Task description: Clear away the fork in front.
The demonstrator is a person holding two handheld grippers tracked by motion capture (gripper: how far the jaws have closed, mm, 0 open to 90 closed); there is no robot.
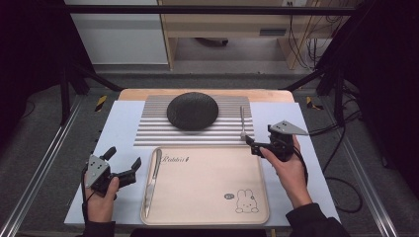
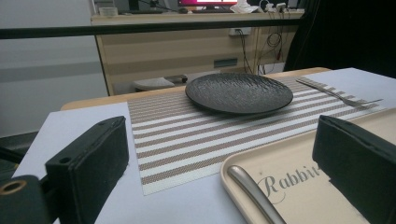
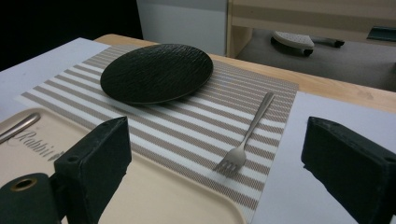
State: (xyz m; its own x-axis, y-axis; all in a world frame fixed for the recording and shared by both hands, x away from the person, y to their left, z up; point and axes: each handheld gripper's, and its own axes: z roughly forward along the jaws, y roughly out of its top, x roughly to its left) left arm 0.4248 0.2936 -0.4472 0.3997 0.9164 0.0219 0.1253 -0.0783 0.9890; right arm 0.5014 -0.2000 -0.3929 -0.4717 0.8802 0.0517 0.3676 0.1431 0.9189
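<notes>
the fork already lies on the striped mat right of the black plate, the knife waits on the tray, both grippers wide and empty.

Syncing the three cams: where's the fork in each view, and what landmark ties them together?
High view: fork lies on the striped mat's right edge, right of the black plate, tines toward the tray.
Left gripper view: fork at upper right on the mat, right of the plate.
Right gripper view: fork at centre, between the open jaws, tines nearest the camera.
Shared landmark: the black plate on the striped mat.
</notes>
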